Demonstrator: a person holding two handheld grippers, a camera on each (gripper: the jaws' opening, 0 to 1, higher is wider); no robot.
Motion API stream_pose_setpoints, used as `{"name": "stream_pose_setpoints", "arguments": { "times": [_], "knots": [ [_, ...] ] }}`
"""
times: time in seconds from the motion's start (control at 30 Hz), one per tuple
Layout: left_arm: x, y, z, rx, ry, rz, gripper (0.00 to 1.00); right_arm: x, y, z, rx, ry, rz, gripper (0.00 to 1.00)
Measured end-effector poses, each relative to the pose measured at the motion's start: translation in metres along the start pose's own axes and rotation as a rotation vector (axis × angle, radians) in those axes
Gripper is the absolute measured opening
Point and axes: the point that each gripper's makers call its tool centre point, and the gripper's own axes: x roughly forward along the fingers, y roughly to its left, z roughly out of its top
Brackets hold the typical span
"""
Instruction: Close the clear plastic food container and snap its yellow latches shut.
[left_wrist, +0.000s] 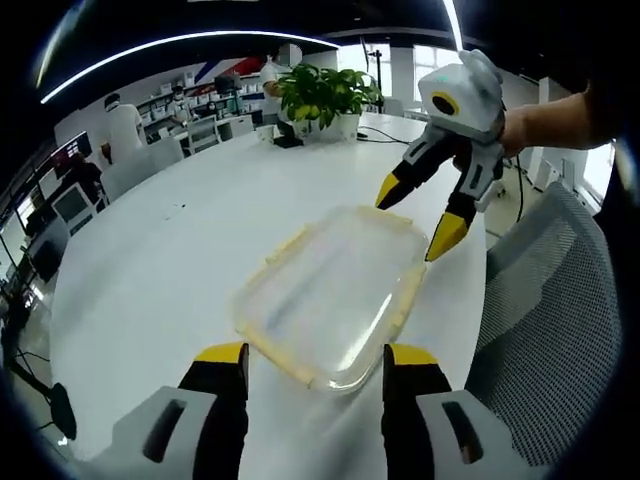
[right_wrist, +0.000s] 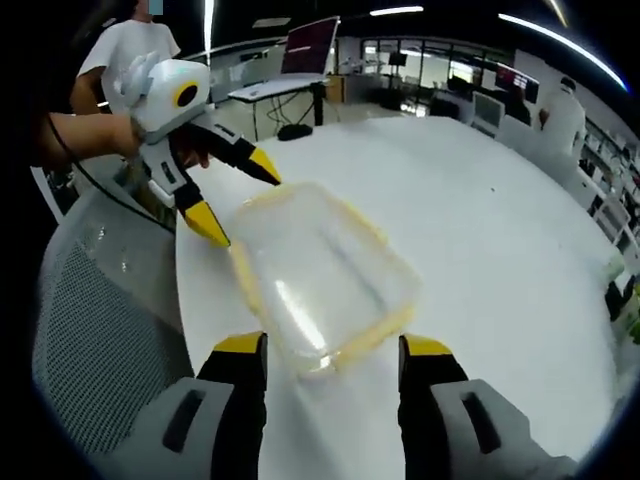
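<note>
Both grippers stand wide open, holding nothing. The left gripper (left_wrist: 315, 365) straddles one end of the clear container (left_wrist: 330, 295) lying on the white bench (left_wrist: 150, 270); the right gripper (right_wrist: 330, 355) straddles the opposite end, its fingers (right_wrist: 240, 360) just short of the yellow-edged rim.

A white bench (left_wrist: 150, 290) is seen in an open office; a potted plant (left_wrist: 322, 95) stands at its far end, a grey mesh chair (left_wrist: 545, 330) alongside, ceiling strip lights (right_wrist: 555, 40) overhead.

Bare table (left_wrist: 170, 270) rings the container (left_wrist: 330, 295); mesh chair (left_wrist: 545, 330) crowds one side.
</note>
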Motion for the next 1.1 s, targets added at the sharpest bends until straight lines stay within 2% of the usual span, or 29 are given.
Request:
{"name": "stream_pose_setpoints", "arguments": {
  "times": [0.27, 1.1],
  "knots": [
    [0.005, 0.006, 0.000, 0.004, 0.009, -0.006, 0.47, 0.003, -0.006, 0.003, 0.008, 0.000, 0.003, 0.49],
    [0.036, 0.054, 0.021, -0.003, 0.026, -0.005, 0.46, 0.024, -0.058, 0.029, -0.007, 0.027, -0.012, 0.49]
  ]
}}
